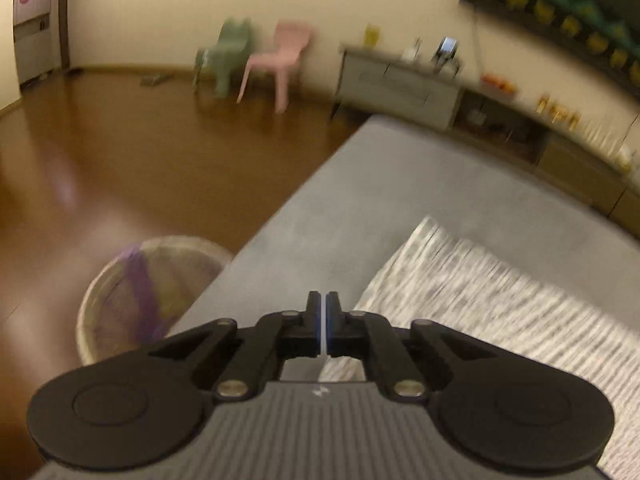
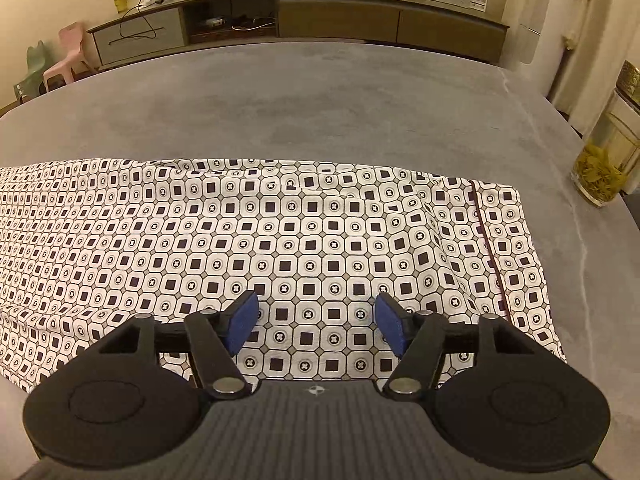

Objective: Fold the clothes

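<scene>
Cream walls (image 1: 168, 12) meet a glossy brown floor (image 1: 120, 152). A pink chair (image 1: 276, 60) and a green chair (image 1: 230, 52) stand against the wall beside a long low sideboard (image 2: 304, 16) carrying small items. Warm, dim light throughout.

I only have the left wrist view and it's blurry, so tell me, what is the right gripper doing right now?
Observer: The right gripper is open, jaws wide apart, above the patterned garment, holding nothing.
Operator: What does that cloth look like? Mine is a smear.
Observer: White fabric with dark squares and small circles, lying on the grey table, with a thin dark red line near its right end.
Operator: Anything on the table near it?
Observer: A glass jar with yellowish contents stands at the table's right edge, apart from the garment.
Operator: And my left gripper?
Observer: The left gripper is shut; I cannot tell whether it pinches anything.
</scene>
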`<state>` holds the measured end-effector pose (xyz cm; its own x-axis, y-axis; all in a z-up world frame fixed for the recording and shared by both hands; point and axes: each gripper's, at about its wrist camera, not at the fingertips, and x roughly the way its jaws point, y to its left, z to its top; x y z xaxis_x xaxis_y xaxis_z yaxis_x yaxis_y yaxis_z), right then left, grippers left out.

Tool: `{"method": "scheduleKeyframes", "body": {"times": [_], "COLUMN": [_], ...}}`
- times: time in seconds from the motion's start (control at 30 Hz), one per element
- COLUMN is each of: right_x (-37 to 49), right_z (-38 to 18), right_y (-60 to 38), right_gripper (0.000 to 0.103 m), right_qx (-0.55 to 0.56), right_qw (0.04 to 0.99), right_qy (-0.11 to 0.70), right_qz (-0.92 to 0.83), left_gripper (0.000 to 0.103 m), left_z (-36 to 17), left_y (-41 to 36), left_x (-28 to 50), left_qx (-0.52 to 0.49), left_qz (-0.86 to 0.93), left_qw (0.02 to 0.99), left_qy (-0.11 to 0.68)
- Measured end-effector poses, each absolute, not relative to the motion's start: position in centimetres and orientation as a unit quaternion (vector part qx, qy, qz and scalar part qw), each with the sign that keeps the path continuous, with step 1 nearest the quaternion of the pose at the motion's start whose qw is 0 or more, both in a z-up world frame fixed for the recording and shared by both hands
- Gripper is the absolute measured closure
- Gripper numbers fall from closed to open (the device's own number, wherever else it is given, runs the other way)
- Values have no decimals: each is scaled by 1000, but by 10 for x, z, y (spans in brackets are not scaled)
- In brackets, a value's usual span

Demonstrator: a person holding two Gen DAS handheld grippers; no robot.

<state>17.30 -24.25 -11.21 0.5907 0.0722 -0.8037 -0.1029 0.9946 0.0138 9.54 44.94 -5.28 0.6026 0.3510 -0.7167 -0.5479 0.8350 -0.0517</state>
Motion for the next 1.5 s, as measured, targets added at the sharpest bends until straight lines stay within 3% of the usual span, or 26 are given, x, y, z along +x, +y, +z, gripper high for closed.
{"method": "scheduleKeyframes", "body": {"times": [0.2,0.4,0.47,0.53,0.7,0.77,0.87,0.93,1.1,1.27,1.33,1.4,1.43,1.5], "right_x": [171,154,140,123,113,115,127,127,104,77,75,73,70,64], "right_z": [-106,-101,-95,-92,-114,-118,-129,-124,-92,-99,-104,-101,-94,-83], "right_y": [-279,-334,-347,-366,-371,-372,-338,-324,-256,-138,-131,-138,-148,-169], "right_gripper": [34,36,33,24,23,31,56,88,92,86,61,43,37,35], "right_qx": [17,68,91,108,117,118,74,47,-81,-171,-171,-146,-115,-53], "right_qw": [894,900,909,914,909,906,910,914,945,944,940,940,943,946], "right_qy": [447,429,401,374,384,394,400,398,314,269,273,275,273,269], "right_qz": [26,-37,-70,-113,-117,-104,-83,-64,-46,81,114,142,153,172], "left_gripper": [93,92,92,92,92,91,91,91,90,90,90,83,75,63], "left_z": [-15,-57,-64,-60,-45,-36,-24,-17,-5,-33,-50,-65,-70,-79], "left_y": [391,323,319,315,293,274,236,205,143,85,56,30,16,-12], "left_x": [92,138,139,134,128,130,134,137,145,175,188,197,202,212], "left_qx": [-91,28,47,48,31,8,-22,-33,-89,-158,-161,-158,-152,-135], "left_qz": [179,130,139,137,109,74,7,-39,-120,-158,-178,-195,-201,-212], "left_qw": [927,898,890,893,909,918,927,930,930,902,887,875,871,865], "left_qy": [316,419,431,427,402,391,375,364,335,370,394,414,421,435]}}
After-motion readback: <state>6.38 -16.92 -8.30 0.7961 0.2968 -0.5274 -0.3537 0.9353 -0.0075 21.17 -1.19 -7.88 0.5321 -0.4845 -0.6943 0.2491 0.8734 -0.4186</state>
